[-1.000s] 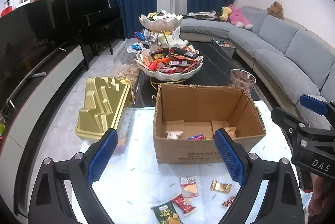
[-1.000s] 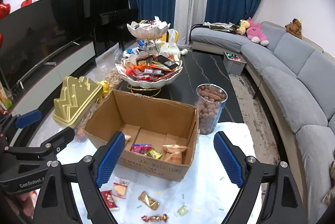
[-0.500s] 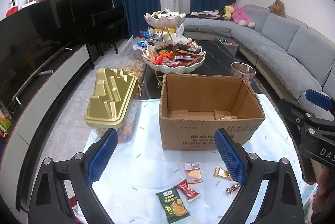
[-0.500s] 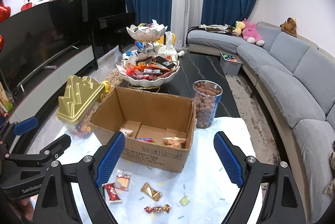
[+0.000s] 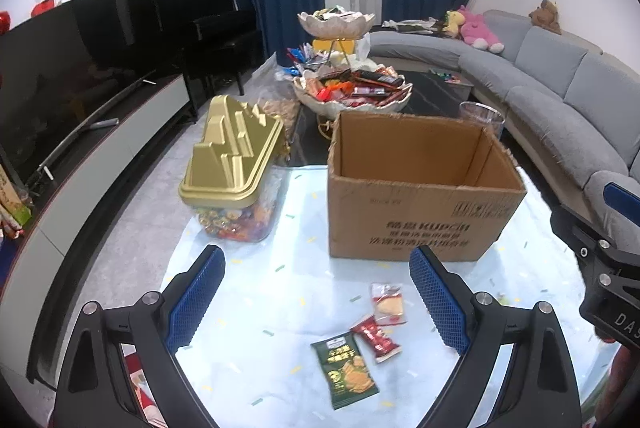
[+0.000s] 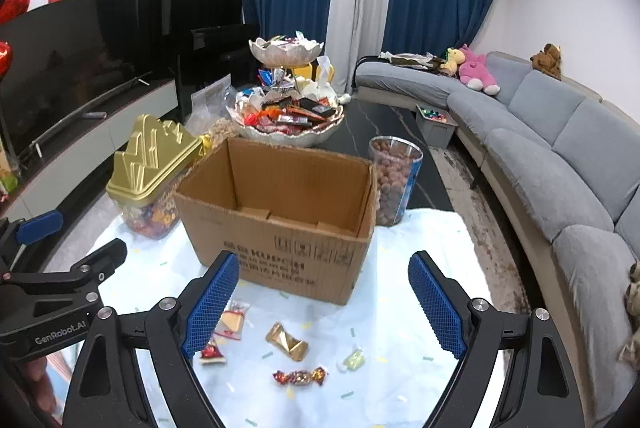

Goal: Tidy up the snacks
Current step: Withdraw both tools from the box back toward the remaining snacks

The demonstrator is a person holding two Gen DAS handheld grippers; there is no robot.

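An open cardboard box (image 5: pixel 420 188) (image 6: pixel 288 216) stands on the pale blue tablecloth (image 5: pixel 280 288). Loose snacks lie in front of it: a green chip packet (image 5: pixel 346 366), a red packet (image 5: pixel 375 337) and a white-and-red packet (image 5: pixel 388 304). The right wrist view also shows a gold wrapped candy (image 6: pixel 287 342), a twisted red-gold candy (image 6: pixel 300 377) and a small green candy (image 6: pixel 352 360). My left gripper (image 5: pixel 316 300) is open and empty above the snacks. My right gripper (image 6: pixel 324 308) is open and empty above the candies.
A clear candy jar with a gold lid (image 5: pixel 232 164) stands left of the box. A jar of brown snacks (image 6: pixel 394 180) stands to its right. A two-tier bowl of snacks (image 5: pixel 352 88) sits behind on a dark table. A grey sofa (image 6: pixel 560 156) runs along the right.
Both grippers have pulled back and dropped lower. The box inside is no longer seen from above, and more of the loose snacks on the cloth are in view.
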